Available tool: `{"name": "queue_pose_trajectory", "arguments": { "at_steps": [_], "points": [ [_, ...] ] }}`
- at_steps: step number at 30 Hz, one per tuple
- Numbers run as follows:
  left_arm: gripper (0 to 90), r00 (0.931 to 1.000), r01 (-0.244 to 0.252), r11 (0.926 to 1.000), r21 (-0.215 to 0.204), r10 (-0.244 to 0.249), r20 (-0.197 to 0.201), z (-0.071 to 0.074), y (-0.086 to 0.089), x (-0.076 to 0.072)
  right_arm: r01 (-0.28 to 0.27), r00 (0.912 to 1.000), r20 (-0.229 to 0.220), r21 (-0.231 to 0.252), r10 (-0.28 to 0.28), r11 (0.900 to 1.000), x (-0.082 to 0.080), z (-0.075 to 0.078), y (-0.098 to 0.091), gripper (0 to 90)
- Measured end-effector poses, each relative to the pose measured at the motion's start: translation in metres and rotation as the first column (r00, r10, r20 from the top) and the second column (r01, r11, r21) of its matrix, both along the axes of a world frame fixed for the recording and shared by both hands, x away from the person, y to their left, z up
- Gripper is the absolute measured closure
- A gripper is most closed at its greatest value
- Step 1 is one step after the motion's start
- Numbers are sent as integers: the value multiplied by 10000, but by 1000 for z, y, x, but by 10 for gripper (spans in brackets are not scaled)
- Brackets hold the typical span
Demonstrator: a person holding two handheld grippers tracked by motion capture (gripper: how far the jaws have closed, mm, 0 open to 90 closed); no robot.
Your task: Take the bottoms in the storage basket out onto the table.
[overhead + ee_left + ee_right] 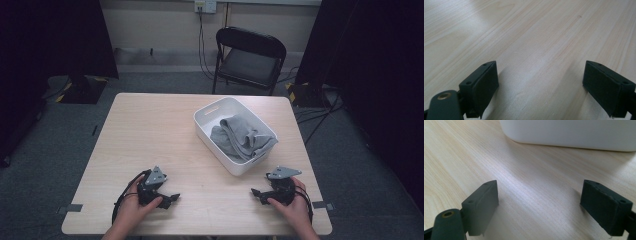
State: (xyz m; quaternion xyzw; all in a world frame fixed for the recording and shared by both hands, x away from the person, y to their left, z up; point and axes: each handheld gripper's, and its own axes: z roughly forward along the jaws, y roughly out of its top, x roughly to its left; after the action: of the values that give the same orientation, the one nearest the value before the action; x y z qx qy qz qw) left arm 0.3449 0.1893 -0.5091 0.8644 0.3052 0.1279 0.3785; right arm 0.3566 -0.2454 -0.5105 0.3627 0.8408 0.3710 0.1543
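Your left gripper point(172, 198) rests low over the wooden table point(150, 135) close to its near edge, jaws spread wide with nothing but bare wood grain between them, as its own view point(540, 85) shows. Your right gripper point(256, 193) sits the same way near the table's near right corner, its jaws gaping just as wide and holding nothing; in its own view point(539, 205) only tabletop lies between the pads. The two tools point toward each other across a broad strip of clear wood, well apart, so you have free room between them and out ahead of the left one all the way to the far edge. Just beyond your right gripper stands the white bin point(227, 107), its near corner close to the jaws; in the right gripper view its smooth white wall point(574, 132) runs across the top, a short stretch of wood short of the pads. Inside the bin lies the grey towel point(240, 137), crumpled, one fold hanging over the near right rim. The bin sits angled, close to the table's right edge, with little room on that side. Past the far edge stands a black folding chair point(250, 57).
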Motion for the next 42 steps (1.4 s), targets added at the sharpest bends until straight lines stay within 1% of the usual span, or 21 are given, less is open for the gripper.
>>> {"name": "queue_pose_trajectory", "arguments": {
  "at_steps": [11,15,17,18,19,20,21,23,25,28,33,35,36,39,42],
  "points": [
    [126,10000,2,10000,-7,-2,1,0,0,0,5,10000,0,-4,-5,10000,-1,0,0,143],
    [126,10000,4,10000,-6,-4,1,0,0,0,-198,9998,-25,46,198,9998,-1,0,-4,144],
    [126,10000,3,10000,-10,-3,-1,0,0,0,-197,9997,-133,198,199,9996,0,1,-8,149],
    [126,10000,5,10000,-6,-5,2,0,0,0,-79,9997,-249,217,85,9997,0,2,-10,149],
    [126,10000,4,10000,-5,-4,2,0,0,0,-14,9993,-382,340,27,9994,1,4,-12,151],
    [126,10000,11,10000,-1,-11,7,0,0,0,40,9993,-380,392,-25,9992,2,6,-14,153],
    [126,10000,10,10000,-1,-10,8,0,0,0,149,9993,-356,403,-135,9991,2,9,-16,152],
    [126,10000,9,10000,-2,-9,7,0,0,0,211,9995,-258,759,-192,9969,3,16,-18,160],
    [126,10000,9,10000,-1,-9,7,0,0,0,289,9995,-185,816,-275,9962,5,26,-19,150],
    [126,10000,3,10000,-7,-3,2,0,0,0,118,9999,67,934,-125,9956,9,41,-17,150],
    [126,10000,1,10000,-8,-1,6,0,0,0,-212,9985,514,1020,160,9946,21,76,-8,148],
    [126,10000,5,10000,-3,-5,6,0,0,0,-363,9971,704,895,300,9953,27,89,-4,148],
    [126,10000,2,10000,-6,-2,7,0,0,0,-411,9969,703,982,342,9943,31,95,-1,147],
    [126,10000,-10,10000,7,10,10,0,0,0,-440,9966,739,889,374,9951,41,107,7,147],
    [126,10000,-15,10000,11,15,6,0,0,0,-500,9962,754,868,435,9950,52,114,15,149]
  ]
}}
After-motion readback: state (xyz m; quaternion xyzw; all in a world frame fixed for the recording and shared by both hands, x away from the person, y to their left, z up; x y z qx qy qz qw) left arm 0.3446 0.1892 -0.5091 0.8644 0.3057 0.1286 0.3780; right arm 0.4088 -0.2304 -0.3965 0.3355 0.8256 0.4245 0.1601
